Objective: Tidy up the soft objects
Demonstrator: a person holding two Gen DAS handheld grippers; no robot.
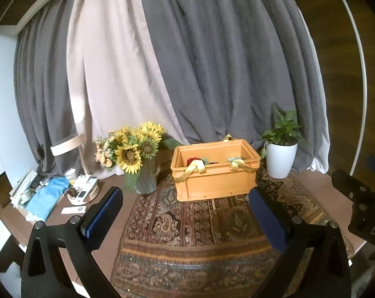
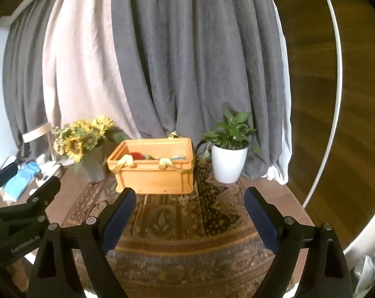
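Both the left gripper (image 1: 186,207) and right gripper (image 2: 190,209) hold their jaws apart and empty, facing an orange crate (image 1: 213,173) with soft toys inside on a patterned rug (image 1: 187,226).

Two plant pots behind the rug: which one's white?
The pot right of the orange crate, holding the leafy green plant. The other, left of the crate, is a grey vase with sunflowers.

crate (image 1: 213,173) on the rug (image 1: 187,223); sunflowers (image 1: 132,149) to its left, potted plant (image 1: 281,149) right, curtains (image 1: 212,62) behind.
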